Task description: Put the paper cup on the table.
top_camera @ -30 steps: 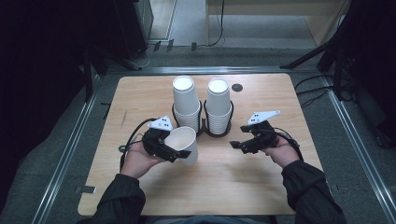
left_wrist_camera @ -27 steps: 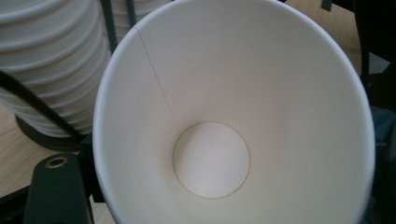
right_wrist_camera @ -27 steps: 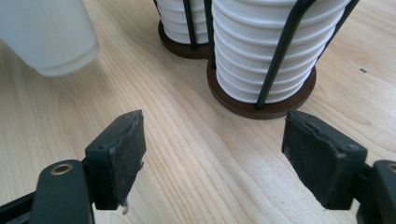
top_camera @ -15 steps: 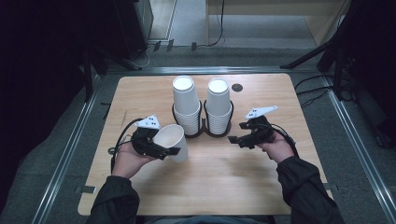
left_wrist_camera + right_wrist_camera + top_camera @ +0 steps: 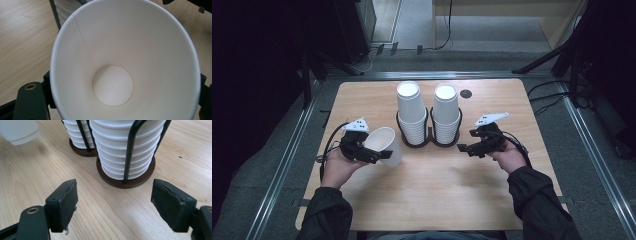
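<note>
no text, label, brand, number or sign can be read: the paper cup [image 5: 125, 65] is plain white inside, and the wooden surface [image 5: 437, 185] is unmarked.

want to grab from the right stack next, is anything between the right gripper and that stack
Nothing visible. The right gripper is open over bare table, with the right stack in its wire holder straight ahead.

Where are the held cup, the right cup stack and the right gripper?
held cup [image 5: 384, 145]: high view, on its side wall.
right cup stack [image 5: 445, 112]: high view, on the upper cups' side.
right gripper [image 5: 113, 206]: right gripper view, midway between its fingers.
</note>
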Demonstrator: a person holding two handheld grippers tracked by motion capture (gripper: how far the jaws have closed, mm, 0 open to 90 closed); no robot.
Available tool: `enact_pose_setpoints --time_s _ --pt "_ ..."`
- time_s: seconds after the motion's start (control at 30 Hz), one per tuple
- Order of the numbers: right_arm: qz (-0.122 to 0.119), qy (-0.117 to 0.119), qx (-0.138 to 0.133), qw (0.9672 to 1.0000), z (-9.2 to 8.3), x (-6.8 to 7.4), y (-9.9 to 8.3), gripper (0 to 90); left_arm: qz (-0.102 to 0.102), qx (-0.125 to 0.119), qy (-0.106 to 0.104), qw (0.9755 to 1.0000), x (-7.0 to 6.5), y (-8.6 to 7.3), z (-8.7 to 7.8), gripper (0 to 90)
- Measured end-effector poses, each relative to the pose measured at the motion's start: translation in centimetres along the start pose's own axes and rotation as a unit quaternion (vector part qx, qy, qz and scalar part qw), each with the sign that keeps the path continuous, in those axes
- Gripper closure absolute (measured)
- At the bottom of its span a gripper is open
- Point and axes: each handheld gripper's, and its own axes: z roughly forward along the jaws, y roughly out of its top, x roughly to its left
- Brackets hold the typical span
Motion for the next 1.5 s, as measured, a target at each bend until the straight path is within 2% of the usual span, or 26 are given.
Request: enact_pose_setpoints --time_s 0.17,0.27,0.47,0.57,0.73,0.83,0.87,0.9,0.97,1.03,1.13,1.27,1.3,1.33,1.37,1.4,1.47,1.5 --pt "-0.005 0.000 0.002 1.0000 0.0 -0.1 0.0 21.6 -0.004 0.009 0.010 0.9999 0.9 0.0 -0.4 18.2" --pt "-0.006 0.004 0.001 1.0000 0.0 -0.2 0.1 21.5 -0.005 0.005 0.015 0.9999 1.6 0.0 -1.0 18.2" --pt "-0.005 0.011 0.003 0.9999 0.2 -0.4 0.0 21.5 -0.022 0.001 0.027 0.9994 3.4 -0.1 -1.5 18.1" --pt "-0.012 0.017 0.004 0.9998 0.2 -0.3 0.0 21.5 -0.034 0.003 0.036 0.9988 3.8 0.0 -1.6 18.0" --pt "-0.025 0.026 0.006 0.9993 0.1 0.2 -0.1 21.4 -0.036 0.005 0.048 0.9982 4.7 0.2 -1.9 18.0" --pt "-0.027 0.025 0.008 0.9993 0.0 0.3 -0.4 21.4 -0.050 0.007 0.062 0.9968 5.8 0.1 -1.9 18.0" --pt "-0.028 0.026 0.009 0.9992 0.0 0.3 -0.5 21.4 -0.050 0.007 0.062 0.9968 5.8 0.1 -1.9 18.1" --pt "-0.027 0.027 0.011 0.9992 0.0 0.2 -0.6 21.4 -0.054 0.011 0.073 0.9958 6.4 0.1 -1.9 18.0" --pt "-0.027 0.026 0.015 0.9992 0.0 0.2 -0.8 21.4 -0.054 0.014 0.082 0.9951 7.1 0.2 -2.0 18.0" --pt "-0.025 0.025 0.016 0.9992 -0.1 0.2 -1.0 21.3 -0.067 0.022 0.084 0.9940 7.8 0.3 -2.2 17.8" --pt "-0.022 0.020 0.016 0.9994 -0.4 0.1 -1.3 21.3 -0.064 0.025 0.099 0.9927 8.6 0.7 -2.7 17.5" --pt "-0.019 0.015 0.014 0.9996 -0.8 0.0 -1.8 21.3 -0.068 0.017 0.105 0.9920 9.3 0.7 -3.0 17.4" --pt "-0.018 0.014 0.015 0.9996 -1.0 0.0 -1.9 21.3 -0.068 0.020 0.115 0.9909 9.9 0.6 -2.9 17.3" --pt "-0.018 0.014 0.015 0.9996 -1.0 0.0 -1.9 21.3 -0.068 0.020 0.115 0.9909 9.9 0.6 -2.9 17.2" --pt "-0.015 0.012 0.015 0.9997 -1.2 0.0 -2.1 21.3 -0.072 0.027 0.123 0.9894 10.5 0.6 -2.8 17.1" --pt "-0.015 0.012 0.015 0.9997 -1.2 0.0 -2.1 21.3 -0.072 0.027 0.123 0.9894 10.5 0.6 -2.8 17.1" --pt "-0.015 0.010 0.019 0.9997 -1.4 0.0 -2.5 21.3 -0.072 0.039 0.138 0.9871 11.1 0.5 -2.6 17.1" --pt "-0.015 0.009 0.019 0.9997 -1.5 0.0 -2.5 21.3 -0.075 0.042 0.138 0.9867 11.4 0.4 -2.5 17.0"
